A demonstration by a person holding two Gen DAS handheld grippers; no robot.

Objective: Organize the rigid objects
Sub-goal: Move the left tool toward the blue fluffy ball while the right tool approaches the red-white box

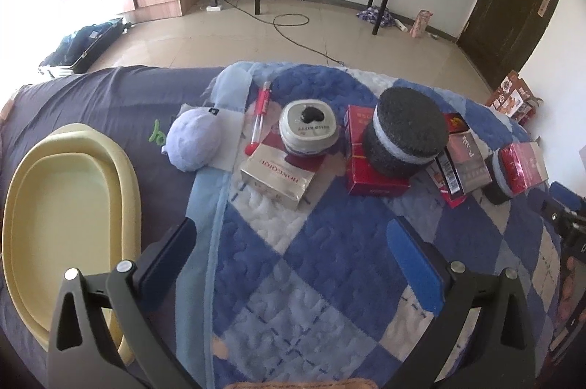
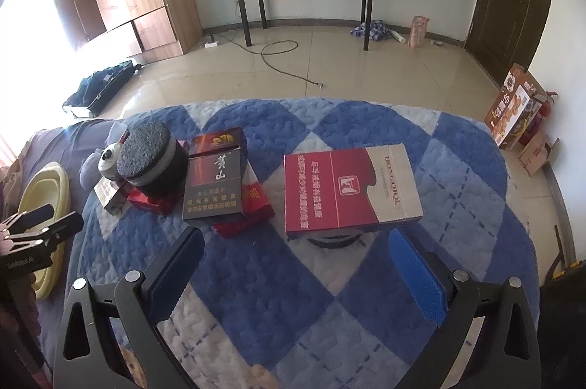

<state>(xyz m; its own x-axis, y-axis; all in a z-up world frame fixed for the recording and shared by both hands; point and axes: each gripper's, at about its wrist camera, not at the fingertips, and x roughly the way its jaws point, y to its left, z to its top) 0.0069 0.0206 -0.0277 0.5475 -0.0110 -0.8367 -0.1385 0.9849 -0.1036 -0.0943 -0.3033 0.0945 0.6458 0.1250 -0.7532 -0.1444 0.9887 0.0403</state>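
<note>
Two grippers, left gripper (image 1: 293,242) and right gripper (image 2: 296,260), both spread wide, gripping nothing, above blue-and-white checked quilt (image 1: 329,260). Ahead of right: red-and-grey Hongqiqu cigarette carton (image 2: 351,191) atop a dark round object. Further left: dark flat cigarette box (image 2: 214,187), black round sponge-topped tin (image 1: 406,136), pale yellow oval plastic basin (image 1: 69,217).

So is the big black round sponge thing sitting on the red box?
Touching. In the left wrist view the black round sponge rests right on top of the red box, with no gap under it.
</note>
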